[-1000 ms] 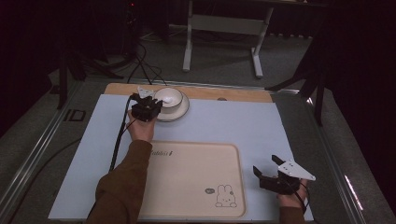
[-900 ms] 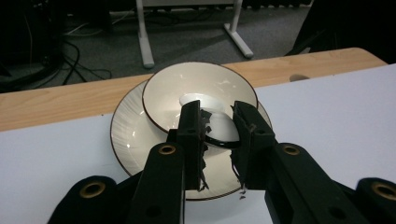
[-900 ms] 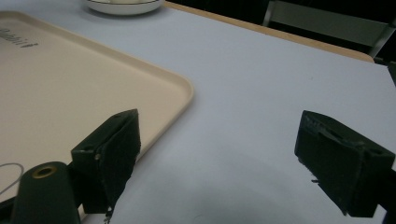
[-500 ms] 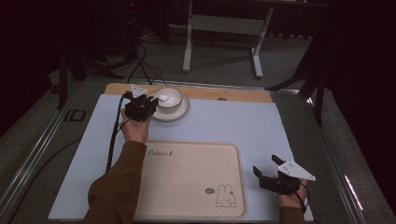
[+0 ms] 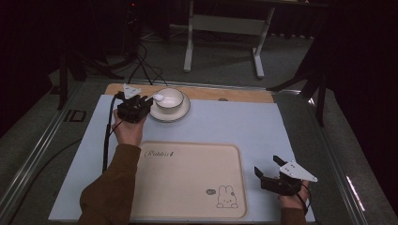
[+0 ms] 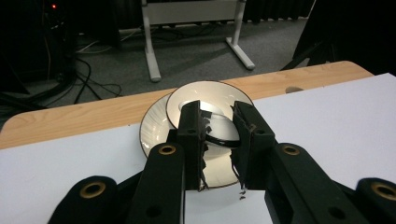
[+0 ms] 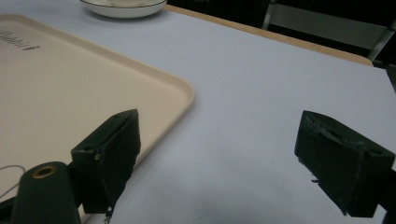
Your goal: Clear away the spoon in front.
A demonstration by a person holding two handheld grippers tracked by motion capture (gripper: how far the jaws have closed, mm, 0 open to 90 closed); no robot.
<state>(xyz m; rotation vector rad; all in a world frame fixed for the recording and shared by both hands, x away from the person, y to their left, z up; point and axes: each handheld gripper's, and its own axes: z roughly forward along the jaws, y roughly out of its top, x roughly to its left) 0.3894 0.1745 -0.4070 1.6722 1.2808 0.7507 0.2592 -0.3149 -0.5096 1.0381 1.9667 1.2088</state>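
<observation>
— While my right gripper (image 5: 274,172) idles wide open beside the tray (image 5: 187,180), what about your left?
— My left gripper (image 6: 218,135) pinches the cup (image 5: 169,99) rim on its saucer (image 5: 180,112); 1 jerk could tip it.

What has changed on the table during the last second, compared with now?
The left hand-held gripper moved slightly forward toward the bowl, and its jaws now stand narrowly around the bowl's near rim. The bowl, saucer, tray and the open right hand-held gripper stayed as they were.
</observation>
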